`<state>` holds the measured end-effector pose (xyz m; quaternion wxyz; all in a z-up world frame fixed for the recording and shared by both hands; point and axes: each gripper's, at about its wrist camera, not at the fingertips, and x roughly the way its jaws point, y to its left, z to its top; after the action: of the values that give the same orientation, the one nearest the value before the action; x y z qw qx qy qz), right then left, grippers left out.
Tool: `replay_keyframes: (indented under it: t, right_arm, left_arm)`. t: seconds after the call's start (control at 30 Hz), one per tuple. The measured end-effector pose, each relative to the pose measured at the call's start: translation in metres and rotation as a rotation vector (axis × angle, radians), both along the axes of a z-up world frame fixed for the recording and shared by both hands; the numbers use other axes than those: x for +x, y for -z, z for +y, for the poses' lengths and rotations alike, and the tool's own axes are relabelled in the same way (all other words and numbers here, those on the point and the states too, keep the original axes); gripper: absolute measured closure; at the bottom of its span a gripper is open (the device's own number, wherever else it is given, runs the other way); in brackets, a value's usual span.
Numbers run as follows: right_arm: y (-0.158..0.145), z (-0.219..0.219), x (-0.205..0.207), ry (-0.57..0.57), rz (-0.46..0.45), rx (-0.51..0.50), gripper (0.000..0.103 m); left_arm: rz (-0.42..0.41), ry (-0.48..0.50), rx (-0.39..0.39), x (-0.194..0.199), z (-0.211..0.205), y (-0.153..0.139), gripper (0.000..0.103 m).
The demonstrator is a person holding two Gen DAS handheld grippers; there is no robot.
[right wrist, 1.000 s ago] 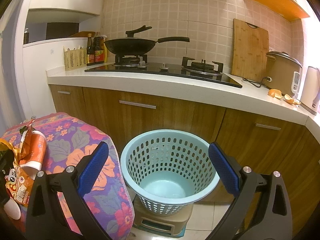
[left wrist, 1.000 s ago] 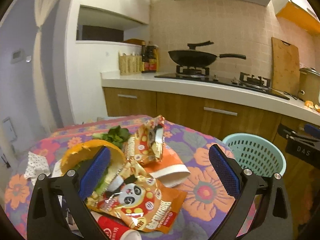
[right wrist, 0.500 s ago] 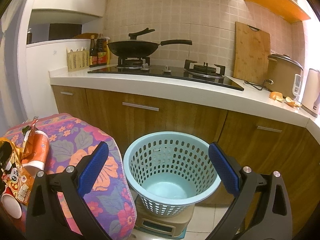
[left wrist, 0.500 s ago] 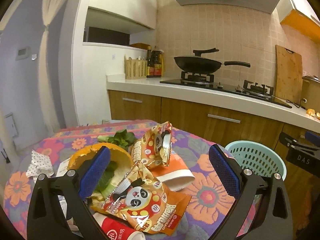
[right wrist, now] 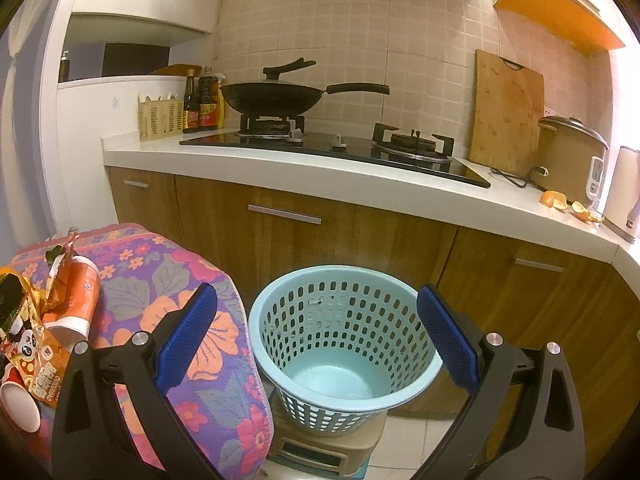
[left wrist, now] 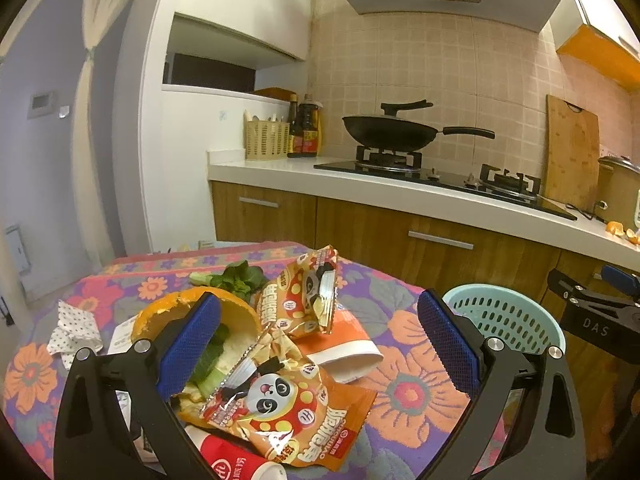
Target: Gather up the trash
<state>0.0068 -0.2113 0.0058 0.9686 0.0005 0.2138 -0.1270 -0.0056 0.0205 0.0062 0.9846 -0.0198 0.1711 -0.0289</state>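
Left gripper (left wrist: 316,340) has been drawn back slightly from the trash pile, jaws spread wide, nothing held. Panda snack wrapper (left wrist: 280,408) and orange paper cup (left wrist: 344,340) are left lying on the floral table (left wrist: 404,388). Right gripper (right wrist: 316,344), also wide, is hung over the empty blue basket (right wrist: 344,340); collection not yet begun

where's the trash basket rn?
The basket sits on the floor, centred in the right wrist view between the open right gripper's fingers, just right of the floral table, below the counter cabinets. In the left wrist view it's at right.
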Motion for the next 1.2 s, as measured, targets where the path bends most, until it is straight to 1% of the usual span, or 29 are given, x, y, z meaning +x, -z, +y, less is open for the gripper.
replay_keyframes:
  t: [0.87,1.1,1.2]
  right_arm:
    - [-0.0009,-0.0011,0.0002,0.007,0.004,-0.012,0.008]
    - [-0.0017,0.0012,-0.0001,-0.007,0.0,-0.025,0.008]
    - [-0.0053,0.0023,-0.0005,-0.026,-0.003,-0.013,0.008]
  left_arm:
    - [-0.004,0.016,0.005,0.0002,-0.0041,0.0032,0.008]
    - [-0.006,0.024,0.003,0.0002,-0.0037,0.0034,0.008]
    - [0.002,0.035,-0.003,0.0007,-0.0053,0.002,0.008]
